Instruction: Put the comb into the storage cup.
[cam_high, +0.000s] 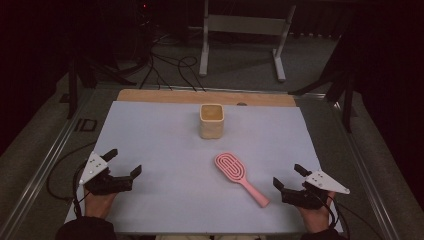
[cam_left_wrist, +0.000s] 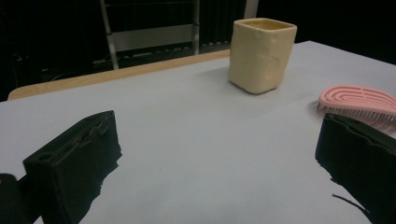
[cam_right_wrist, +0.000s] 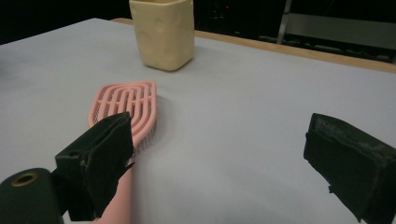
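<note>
A pink hairbrush (cam_high: 240, 177) lies bristles down on the pale sheet, handle pointing toward the near right. A cream square cup (cam_high: 211, 120) stands upright behind it near the table's middle back. My left gripper (cam_high: 124, 162) rests at the near left, open, nothing between its jaws; the cup (cam_left_wrist: 261, 53) and the brush head (cam_left_wrist: 357, 101) lie ahead of it to the right. My right gripper (cam_high: 289, 176) rests at the near right, open and empty, just right of the brush handle; the brush (cam_right_wrist: 127, 105) lies beside its left jaw, with the cup (cam_right_wrist: 162, 31) beyond.
A pale sheet (cam_high: 160, 135) covers the table, with a wooden strip (cam_high: 165, 96) bare along the far edge. Metal rails run along both sides. Cables and a white frame (cam_high: 245, 30) lie on the floor beyond.
</note>
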